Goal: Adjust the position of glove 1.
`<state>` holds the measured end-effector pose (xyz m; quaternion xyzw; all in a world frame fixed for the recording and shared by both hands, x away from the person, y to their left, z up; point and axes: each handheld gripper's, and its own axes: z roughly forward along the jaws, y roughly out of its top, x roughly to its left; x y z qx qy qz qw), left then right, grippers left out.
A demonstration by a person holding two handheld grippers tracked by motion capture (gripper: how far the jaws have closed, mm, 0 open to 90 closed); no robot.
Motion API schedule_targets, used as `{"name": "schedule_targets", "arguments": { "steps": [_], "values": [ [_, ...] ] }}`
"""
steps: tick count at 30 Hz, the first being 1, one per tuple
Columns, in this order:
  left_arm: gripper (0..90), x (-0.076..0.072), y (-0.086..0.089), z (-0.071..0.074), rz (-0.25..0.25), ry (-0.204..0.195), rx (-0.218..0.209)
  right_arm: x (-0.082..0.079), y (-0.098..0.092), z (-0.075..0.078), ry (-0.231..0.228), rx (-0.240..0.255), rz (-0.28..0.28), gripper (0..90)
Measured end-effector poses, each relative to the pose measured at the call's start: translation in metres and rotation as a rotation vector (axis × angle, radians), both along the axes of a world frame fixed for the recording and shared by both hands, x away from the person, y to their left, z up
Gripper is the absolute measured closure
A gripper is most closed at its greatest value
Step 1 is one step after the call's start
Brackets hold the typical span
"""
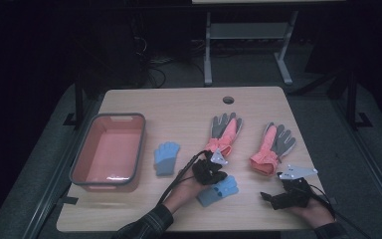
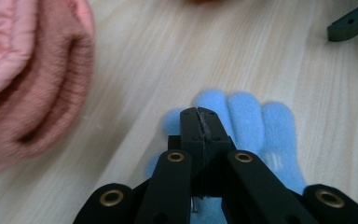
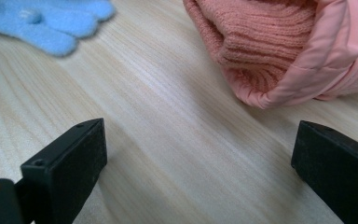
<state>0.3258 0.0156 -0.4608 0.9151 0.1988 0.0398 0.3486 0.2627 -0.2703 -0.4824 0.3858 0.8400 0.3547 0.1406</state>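
A small blue glove (image 1: 225,189) lies flat on the wooden table (image 1: 179,107) near its front edge. My left gripper (image 1: 216,177) is right above it with its jaws shut; in the left gripper view the closed tips (image 2: 199,115) sit over the blue glove (image 2: 256,121) where its fingers begin. Whether fabric is pinched I cannot tell. My right gripper (image 1: 267,197) rests low at the front right, open, and in the right gripper view (image 3: 198,158) there is bare wood between its jaws. A second blue glove (image 1: 166,158) lies beside the pink bin (image 1: 140,144).
Two pink and grey gloves (image 1: 225,130) (image 1: 274,145) lie palm up in the middle and right of the table. The knitted cuff of one (image 3: 270,42) is just ahead of the right gripper. The bin at the left holds nothing. A hole (image 1: 228,99) marks the far edge.
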Motion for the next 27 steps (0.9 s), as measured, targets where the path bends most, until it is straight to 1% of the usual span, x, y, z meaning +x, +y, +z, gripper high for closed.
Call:
{"name": "schedule_targets", "arguments": {
  "steps": [5,7,9,11,14,16,17,19,20,21,22,23,24,25,26,27],
  "values": [
    [89.6,0.000,0.002,0.003,0.000,-0.002,-0.006,0.000,0.000,0.000,0.001,0.000,0.000,2.9],
    [89.6,0.001,0.007,0.008,0.019,-0.008,-0.029,0.000,0.000,0.000,0.001,0.000,0.000,2.9],
    [88.7,0.002,0.013,0.013,0.027,-0.012,-0.034,0.000,0.000,0.000,0.001,0.000,0.000,2.9],
    [87.5,0.003,0.019,0.017,0.048,-0.019,-0.048,0.000,0.000,0.000,-0.001,-0.001,0.001,2.9],
    [86.1,0.007,0.033,0.024,0.085,-0.032,-0.057,0.000,0.000,0.000,0.000,0.000,-0.002,2.9],
    [86.5,0.010,0.043,0.029,0.119,-0.034,-0.059,0.000,0.000,0.000,0.001,0.001,-0.001,2.9],
    [88.7,0.012,0.048,0.031,0.137,-0.036,-0.056,0.000,0.000,0.000,0.000,0.000,0.000,2.9],
    [89.6,0.016,0.059,0.035,0.175,-0.045,-0.051,0.000,0.000,0.000,0.000,0.000,0.000,2.9],
    [89.6,0.016,0.059,0.035,0.175,-0.045,-0.051,0.000,0.000,0.000,0.000,0.000,0.000,2.9],
    [89.6,0.019,0.066,0.037,0.206,-0.050,-0.043,0.000,0.000,0.000,0.000,0.000,0.000,2.9],
    [89.6,0.023,0.075,0.038,0.253,-0.057,-0.038,0.000,0.000,0.000,0.000,0.000,0.000,2.9],
    [89.6,0.025,0.080,0.038,0.286,-0.061,-0.035,0.000,0.000,0.000,0.000,0.000,-0.001,2.9],
    [89.6,0.025,0.080,0.038,0.286,-0.061,-0.035,0.000,0.000,0.000,0.000,0.000,-0.001,2.9],
    [89.6,0.031,0.090,0.039,0.343,-0.081,-0.015,0.000,0.000,0.000,0.001,0.000,-0.001,2.9],
    [89.6,0.031,0.090,0.039,0.343,-0.081,-0.015,0.000,0.000,0.000,0.001,0.000,-0.001,2.9],
    [89.6,0.036,0.098,0.037,0.398,-0.079,-0.010,0.000,0.000,0.000,0.001,0.000,-0.001,2.9]
  ]
}}
